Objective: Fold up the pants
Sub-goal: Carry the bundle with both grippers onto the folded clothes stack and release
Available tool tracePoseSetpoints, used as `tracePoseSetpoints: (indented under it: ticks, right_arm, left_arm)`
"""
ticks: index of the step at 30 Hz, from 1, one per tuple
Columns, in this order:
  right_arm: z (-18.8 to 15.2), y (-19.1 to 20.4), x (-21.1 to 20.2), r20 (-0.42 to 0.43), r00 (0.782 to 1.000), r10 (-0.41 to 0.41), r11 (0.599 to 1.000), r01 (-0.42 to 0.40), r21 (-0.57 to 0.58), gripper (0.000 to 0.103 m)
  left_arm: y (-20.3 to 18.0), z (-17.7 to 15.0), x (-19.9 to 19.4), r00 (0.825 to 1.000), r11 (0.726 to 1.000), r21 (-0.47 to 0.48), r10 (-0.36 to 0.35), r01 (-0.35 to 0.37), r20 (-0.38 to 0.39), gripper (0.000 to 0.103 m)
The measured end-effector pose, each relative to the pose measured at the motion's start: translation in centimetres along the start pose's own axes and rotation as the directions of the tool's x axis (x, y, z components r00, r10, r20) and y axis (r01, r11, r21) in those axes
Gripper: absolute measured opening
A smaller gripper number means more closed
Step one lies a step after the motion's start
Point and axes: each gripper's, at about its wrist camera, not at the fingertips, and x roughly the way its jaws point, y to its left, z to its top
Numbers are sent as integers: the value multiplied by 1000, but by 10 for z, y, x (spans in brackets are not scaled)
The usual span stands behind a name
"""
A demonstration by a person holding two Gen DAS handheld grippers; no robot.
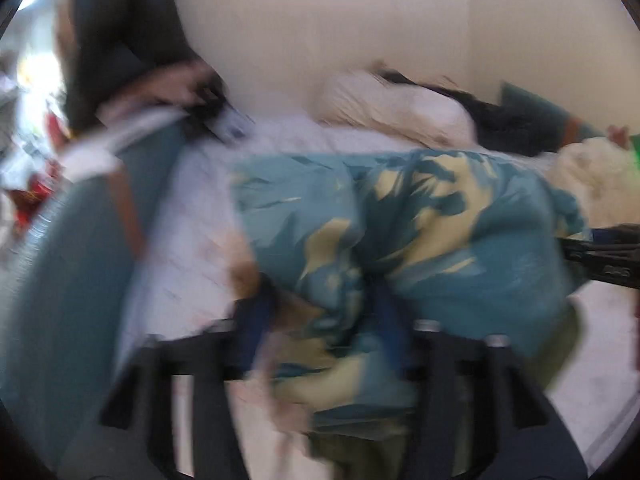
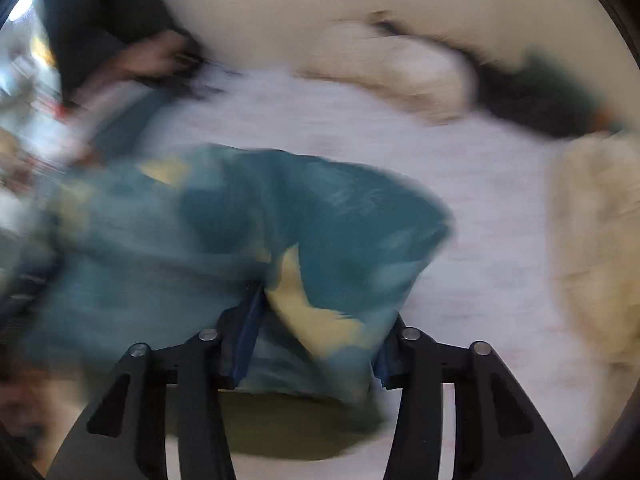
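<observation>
The pants (image 1: 400,232), of teal cloth printed with cream leaf shapes, are seen bunched on the white sheet of the bed (image 2: 460,168), toward its near edge, with part of the cloth lifted off the sheet. Both views are heavily smeared by motion. In the left wrist view, the left gripper (image 1: 320,320) is seen with its jaws standing apart and a fold of the pants lying between the blue fingers (image 1: 256,320); whether the pads press on the cloth cannot be told through the blur. In the right wrist view, the right gripper (image 2: 316,332) is shown with its jaws roughly half open, and a thick bundle of the pants fills the gap between them and drapes over them; a firm hold cannot be confirmed. A cream blanket (image 2: 592,240) is heaped at the right edge of the bed, and a pale pillow (image 1: 400,108) with dark clothing (image 1: 504,124) beside it lies along the far edge by the wall.
</observation>
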Motion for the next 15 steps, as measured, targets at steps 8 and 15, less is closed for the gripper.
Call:
tracePoseSetpoints:
  ticks: [8, 15]
  right_arm:
    - [-12, -16, -27, 53, 999, -2, 999, -1, 44, 49]
    - [-52, -36, -104, 152, 974, 168, 979, -183, 86, 75]
  left_arm:
    - [40, -6, -30, 985, 979, -128, 167, -160, 42, 86]
    - [45, -28, -96, 991, 989, -123, 94, -82, 93, 86]
